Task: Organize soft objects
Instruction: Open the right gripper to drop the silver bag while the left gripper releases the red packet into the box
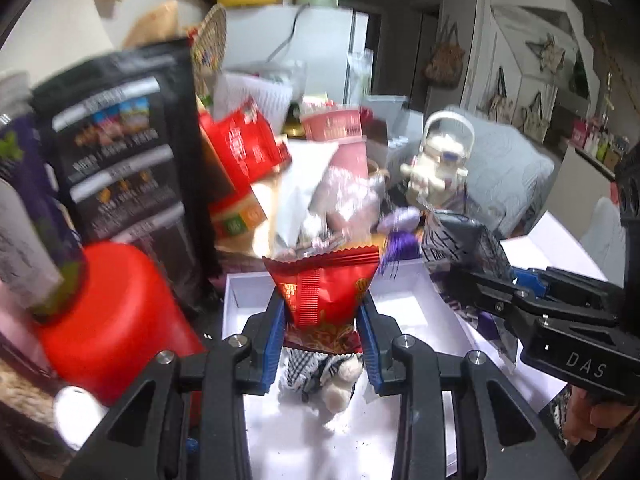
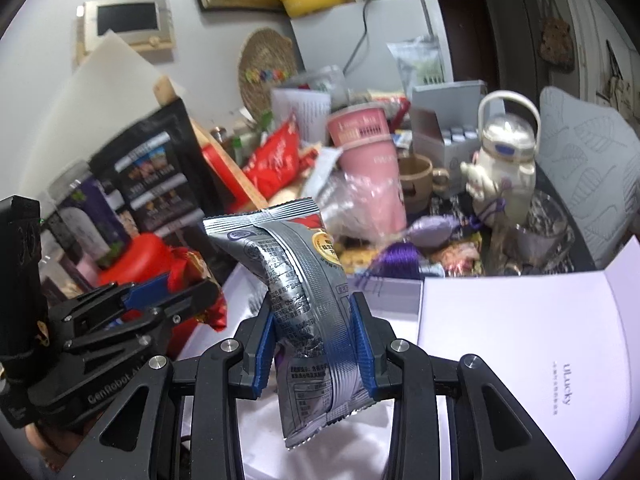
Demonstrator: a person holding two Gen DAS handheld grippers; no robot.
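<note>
Snack packets filled both claws. The left claw [image 1: 322, 340] was clenched on a red foil snack packet [image 1: 324, 288], its blue pads pressing the lower half while the crimped top stood above them. The right claw [image 2: 314, 344] gripped a silver foil snack packet [image 2: 304, 300] at mid-length, so that the packet's top leaned left and its bottom seam hung free below the pads. Both packets hung over an open white gift box [image 1: 400, 308]; its lid [image 2: 520, 340] lay open flat to the right in the right wrist view. A small plush toy in a checked cloth [image 1: 316, 376] already lay inside the box, directly under the red packet. Beyond the box the desk was crowded: a red-capped container [image 1: 116, 320], a black standing pouch [image 1: 120, 152], a pink tumbler [image 2: 368, 160], a cream teapot-shaped bottle [image 2: 504, 152] and a purple tassel [image 2: 396, 260].

To do the placing well, each packet would likely best be lowered until its bottom edge touched the box floor, the red one beside the toy and not on it, and only then let go. Dropped from height, light foil could skid or tip over the wall. The two claws were close, so one should probably settle first.
</note>
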